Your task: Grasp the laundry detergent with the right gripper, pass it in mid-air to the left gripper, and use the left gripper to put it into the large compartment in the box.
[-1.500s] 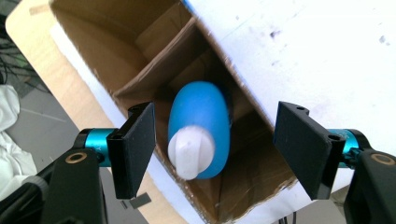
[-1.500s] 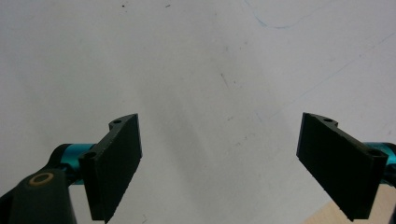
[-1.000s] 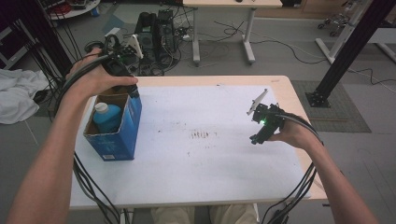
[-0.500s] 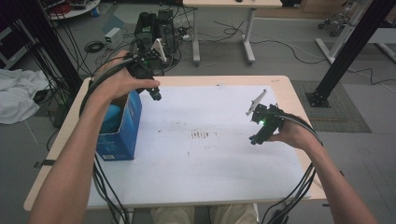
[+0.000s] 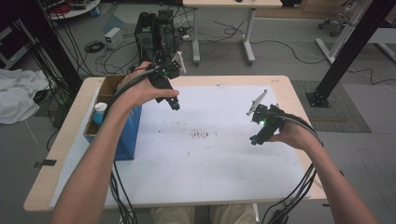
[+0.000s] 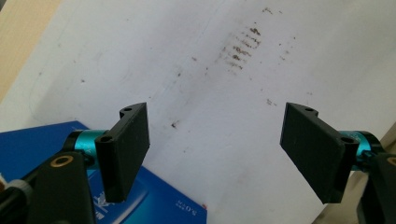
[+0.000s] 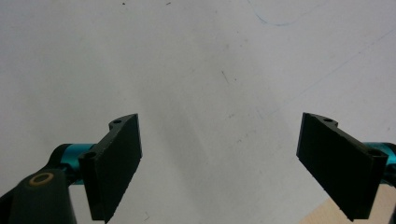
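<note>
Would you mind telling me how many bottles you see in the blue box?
1: a blue bottle with a white cap stands in the blue box at the table's left edge. The person's left forearm covers part of the box, so more may be hidden.

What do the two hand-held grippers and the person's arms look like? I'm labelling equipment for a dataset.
Each hand-held gripper, left and right, is black, with two flat rectangular black jaws on teal cylindrical mounts and brass-coloured screw rings. A green light glows on each body, and black cables trail along both forearms. The right one carries a grey three-cornered plate. The forearms are bare, with no sleeves.
</note>
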`<state>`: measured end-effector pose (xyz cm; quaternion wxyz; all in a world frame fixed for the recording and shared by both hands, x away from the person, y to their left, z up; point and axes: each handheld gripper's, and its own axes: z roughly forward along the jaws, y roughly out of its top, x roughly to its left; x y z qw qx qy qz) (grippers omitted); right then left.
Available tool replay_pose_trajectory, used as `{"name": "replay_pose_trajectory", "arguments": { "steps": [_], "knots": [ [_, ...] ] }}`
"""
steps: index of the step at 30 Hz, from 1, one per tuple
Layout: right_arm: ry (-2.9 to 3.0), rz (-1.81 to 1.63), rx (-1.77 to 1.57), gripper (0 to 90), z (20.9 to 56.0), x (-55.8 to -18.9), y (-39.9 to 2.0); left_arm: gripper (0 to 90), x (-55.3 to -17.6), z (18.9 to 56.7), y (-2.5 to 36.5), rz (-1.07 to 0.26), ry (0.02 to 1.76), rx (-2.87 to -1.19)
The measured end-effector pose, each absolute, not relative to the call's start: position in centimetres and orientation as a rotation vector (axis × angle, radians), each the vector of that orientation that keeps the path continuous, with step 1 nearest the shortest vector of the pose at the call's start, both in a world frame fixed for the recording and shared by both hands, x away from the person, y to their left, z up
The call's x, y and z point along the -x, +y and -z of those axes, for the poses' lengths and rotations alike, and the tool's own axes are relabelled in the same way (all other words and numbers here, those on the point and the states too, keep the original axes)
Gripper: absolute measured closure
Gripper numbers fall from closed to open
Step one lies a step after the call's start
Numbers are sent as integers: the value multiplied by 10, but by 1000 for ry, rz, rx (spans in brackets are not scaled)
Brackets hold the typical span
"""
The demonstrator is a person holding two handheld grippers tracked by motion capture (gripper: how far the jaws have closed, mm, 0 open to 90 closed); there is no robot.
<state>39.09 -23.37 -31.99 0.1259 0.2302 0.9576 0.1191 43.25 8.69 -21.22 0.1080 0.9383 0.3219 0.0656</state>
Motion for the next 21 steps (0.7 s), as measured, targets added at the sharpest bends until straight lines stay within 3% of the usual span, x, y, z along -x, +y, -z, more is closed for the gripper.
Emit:
{"name": "replay_pose_trajectory", "arguments": {
  "steps": [2, 4, 5, 8, 9, 11, 13, 14, 15, 16, 17, 18, 21],
  "knots": [
    [2786, -350, -668, 133, 320, -391, -234, 242, -432, 223, 76, -180, 910, -2763],
    [2788, -347, -669, 133, 320, -392, -233, 242, -433, 206, 95, -212, 966, -2761],
    [2792, -345, -669, 133, 320, -392, -233, 242, -430, 231, 70, -159, 875, -2769],
    [2779, -354, -682, 133, 318, -387, -236, 242, -429, 239, 64, -144, 844, -2761],
    [2777, -354, -674, 133, 317, -387, -237, 242, -432, 219, 79, -193, 927, -2761],
    [2783, -347, -679, 133, 319, -388, -235, 242, -426, 250, 60, -131, 809, -2746],
    [2778, -352, -685, 133, 317, -387, -237, 242, -424, 258, 57, -117, 778, -2753],
    [2770, -362, -690, 133, 315, -387, -240, 242, -429, 241, 63, -140, 841, -2757],
    [2776, -353, -688, 133, 317, -387, -237, 242, -424, 265, 55, -98, 775, -2756],
    [2771, -362, -693, 133, 315, -386, -241, 242, -424, 261, 56, -109, 774, -2752],
    [2770, -362, -690, 133, 315, -387, -241, 242, -433, 211, 88, -197, 948, -2761],
    [2788, -349, -665, 133, 320, -392, -234, 242, -422, 273, 51, -80, 772, -2783],
    [2771, -355, -709, 133, 317, -384, -242, 241, -420, 274, 49, -72, 751, -2797]
  ]
}}
